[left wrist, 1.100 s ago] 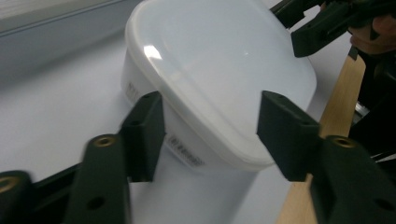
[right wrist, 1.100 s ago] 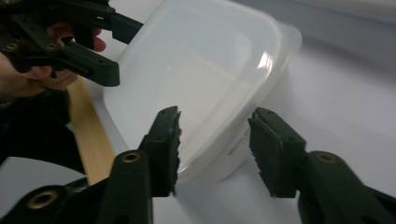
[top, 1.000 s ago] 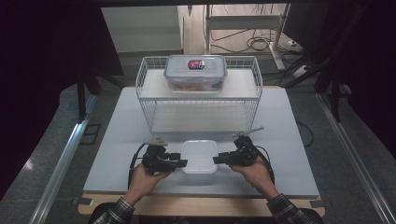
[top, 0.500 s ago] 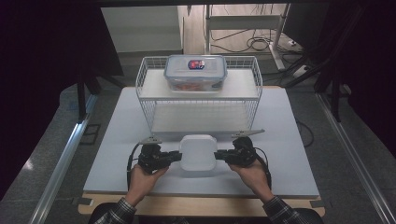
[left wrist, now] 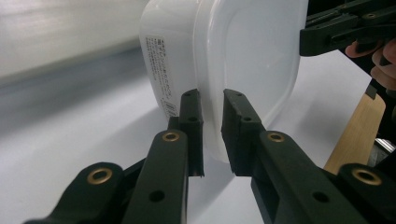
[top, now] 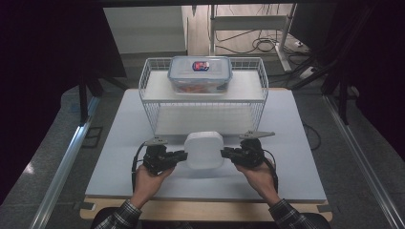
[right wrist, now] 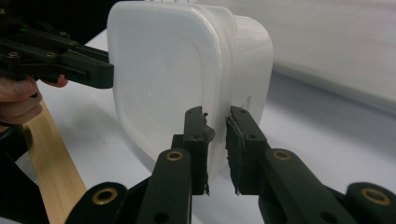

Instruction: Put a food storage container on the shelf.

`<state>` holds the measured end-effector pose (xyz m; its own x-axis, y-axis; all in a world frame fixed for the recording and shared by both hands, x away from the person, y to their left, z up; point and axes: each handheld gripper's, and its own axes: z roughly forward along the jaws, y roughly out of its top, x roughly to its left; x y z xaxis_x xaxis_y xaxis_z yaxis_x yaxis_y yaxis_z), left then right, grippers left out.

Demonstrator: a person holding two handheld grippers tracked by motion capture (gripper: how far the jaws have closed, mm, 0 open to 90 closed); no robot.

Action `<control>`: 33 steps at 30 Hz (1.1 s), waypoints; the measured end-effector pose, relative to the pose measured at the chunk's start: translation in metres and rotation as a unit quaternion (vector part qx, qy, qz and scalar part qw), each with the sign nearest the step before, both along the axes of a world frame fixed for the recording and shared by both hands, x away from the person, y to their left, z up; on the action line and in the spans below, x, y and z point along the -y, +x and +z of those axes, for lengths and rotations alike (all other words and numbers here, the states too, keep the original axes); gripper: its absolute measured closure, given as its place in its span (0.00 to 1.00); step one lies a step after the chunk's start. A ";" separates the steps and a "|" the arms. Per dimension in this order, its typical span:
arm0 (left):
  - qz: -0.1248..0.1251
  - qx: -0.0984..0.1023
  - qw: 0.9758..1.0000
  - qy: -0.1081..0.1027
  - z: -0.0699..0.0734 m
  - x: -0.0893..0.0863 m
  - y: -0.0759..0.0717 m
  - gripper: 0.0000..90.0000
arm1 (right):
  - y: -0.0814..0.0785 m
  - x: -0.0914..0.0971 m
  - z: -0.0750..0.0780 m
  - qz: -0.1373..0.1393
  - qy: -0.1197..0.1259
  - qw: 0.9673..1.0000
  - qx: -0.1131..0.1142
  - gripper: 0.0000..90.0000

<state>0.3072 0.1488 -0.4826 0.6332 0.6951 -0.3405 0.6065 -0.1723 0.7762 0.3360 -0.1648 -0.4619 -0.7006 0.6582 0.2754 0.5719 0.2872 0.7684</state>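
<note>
I count two containers on this table: one white lidded tub (top: 204,150) between my hands, and one clear lidded box (top: 200,74) on the top shelf of a single white wire rack (top: 152,107) at the far side of the table (top: 119,143). My left gripper (top: 180,156) has its jaws clamped on the tub's rim at its left edge; in the left gripper view the rim of the tub (left wrist: 243,60) runs between the two black pads, which have just been closing onto it. My right gripper (top: 226,153) does the same on the opposite edge, its jaws likewise just closed with the rim of the tub (right wrist: 163,79) pinched between them. The tub is held tilted up on edge, its flat lid side facing back towards me and its body towards the rack, just in front of the rack's lower shelf. The tub is opaque, so I cannot tell what is in it. The clear box has something orange-red inside, too small to make out, and a round red and blue label on its lid.
</note>
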 end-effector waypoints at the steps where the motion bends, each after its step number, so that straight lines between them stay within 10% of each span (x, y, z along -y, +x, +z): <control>1: 0.000 0.002 1.000 0.001 0.002 0.000 0.000 0.88 | 0.000 0.000 0.003 0.000 0.001 1.000 0.004 0.87; 33: 0.022 0.095 0.995 0.007 0.101 -0.014 0.017 0.87 | 0.017 -0.013 0.100 0.012 0.033 0.994 0.101 0.88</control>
<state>0.3246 0.1626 -0.3811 0.6537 0.7279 -0.2072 0.4564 -0.1608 0.8751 0.3528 -0.1514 -0.3618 -0.7613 0.6256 0.1705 0.3981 0.2434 0.8844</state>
